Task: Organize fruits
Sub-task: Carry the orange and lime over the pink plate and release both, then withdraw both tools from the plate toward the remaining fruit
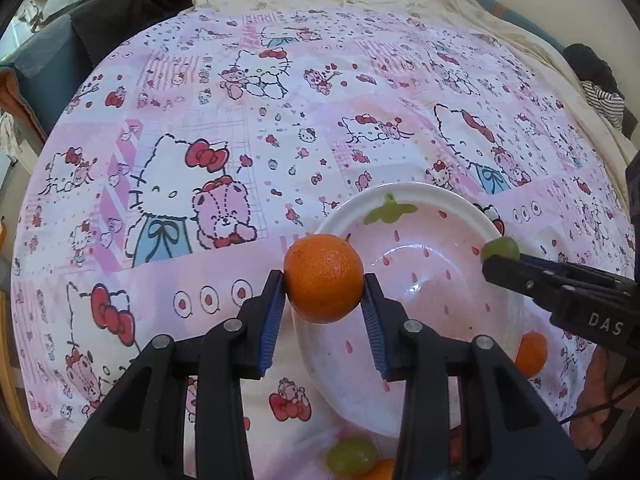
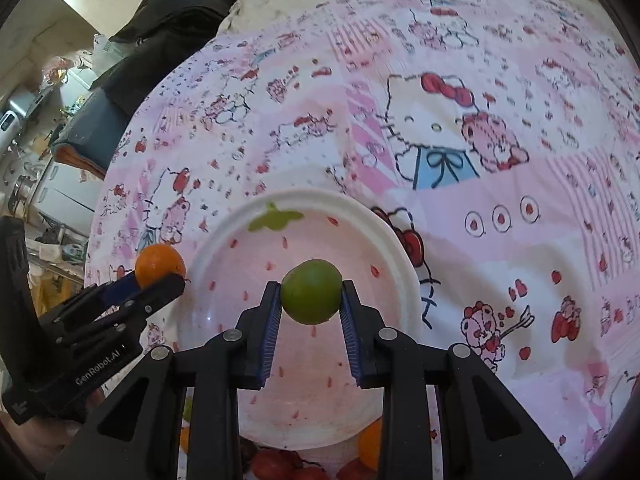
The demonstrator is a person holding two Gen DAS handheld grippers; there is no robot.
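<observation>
An orange (image 1: 324,278) is pinched by the left tool (image 1: 325,292) and a green fruit (image 2: 311,292) by the right tool (image 2: 311,300) above the plate (image 2: 396,240).

Plate (image 2: 400,248) interior bare; loose fruit (image 2: 280,462) crowds near rim.

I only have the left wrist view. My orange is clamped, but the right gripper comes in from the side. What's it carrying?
Observer: The right gripper is shut on a green fruit, whole and round.
Operator: Is it over the plate?
Observer: Yes, the green fruit shows against the middle of the plate.
Operator: Any fruit near the plate I'm missing?
Observer: Red fruits lie by its near rim; your view barely shows them.
</observation>
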